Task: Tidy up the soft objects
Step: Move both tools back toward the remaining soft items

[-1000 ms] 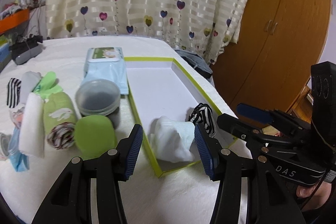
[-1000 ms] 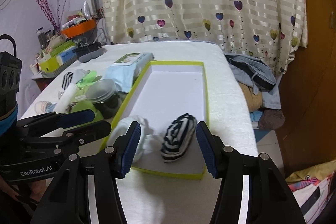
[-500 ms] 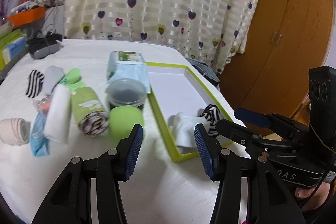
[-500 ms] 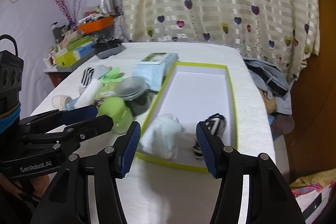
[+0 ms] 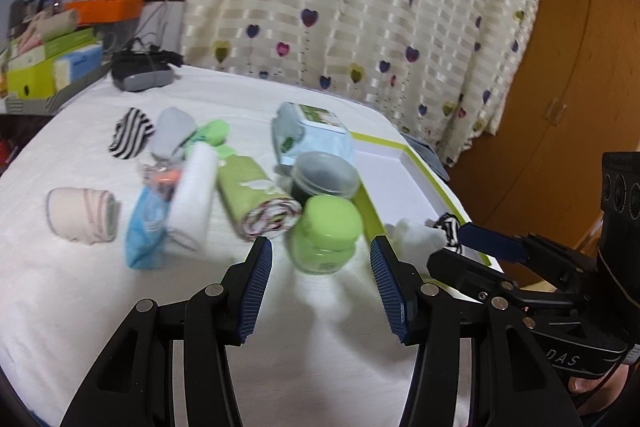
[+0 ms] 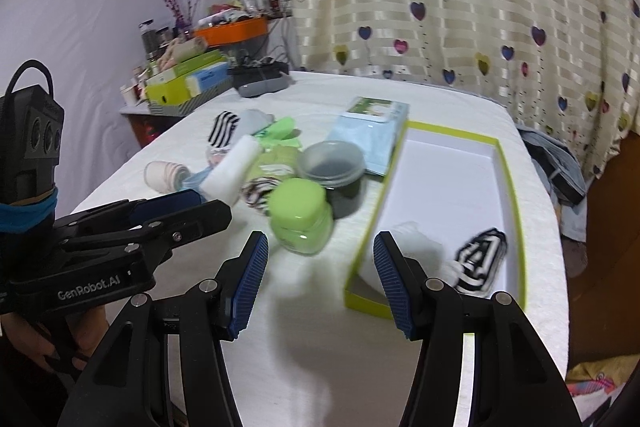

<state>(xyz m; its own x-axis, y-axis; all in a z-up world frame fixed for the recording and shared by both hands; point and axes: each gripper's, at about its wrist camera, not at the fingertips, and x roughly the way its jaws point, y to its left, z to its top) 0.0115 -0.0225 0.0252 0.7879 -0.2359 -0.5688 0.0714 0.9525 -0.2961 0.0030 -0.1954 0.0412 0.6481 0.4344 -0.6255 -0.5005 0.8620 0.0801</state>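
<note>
A green-rimmed white box (image 6: 448,183) lies on the white bed and holds a white sock bundle (image 6: 412,235) and a striped sock bundle (image 6: 482,255) at its near end. Left of the box lies a heap of rolled soft items: a green roll (image 5: 256,195), a white roll (image 5: 192,195), a blue one (image 5: 146,227), a pink roll (image 5: 82,215), a striped sock (image 5: 130,133). My left gripper (image 5: 320,283) is open and empty, just short of a green-lidded jar (image 5: 326,233). My right gripper (image 6: 318,283) is open and empty, between the jar (image 6: 300,215) and the box's near corner.
A grey-lidded dark jar (image 5: 324,179) and a blue wipes pack (image 5: 308,135) stand beside the box. A dark grey case (image 5: 140,71) lies at the bed's far side. Cluttered boxes (image 6: 184,79) fill a shelf at left; a wooden wardrobe (image 5: 560,107) stands at right.
Both grippers have swung left, away from the box's near end towards the green-lidded jar and the heap of rolls. Both stay open and empty.
</note>
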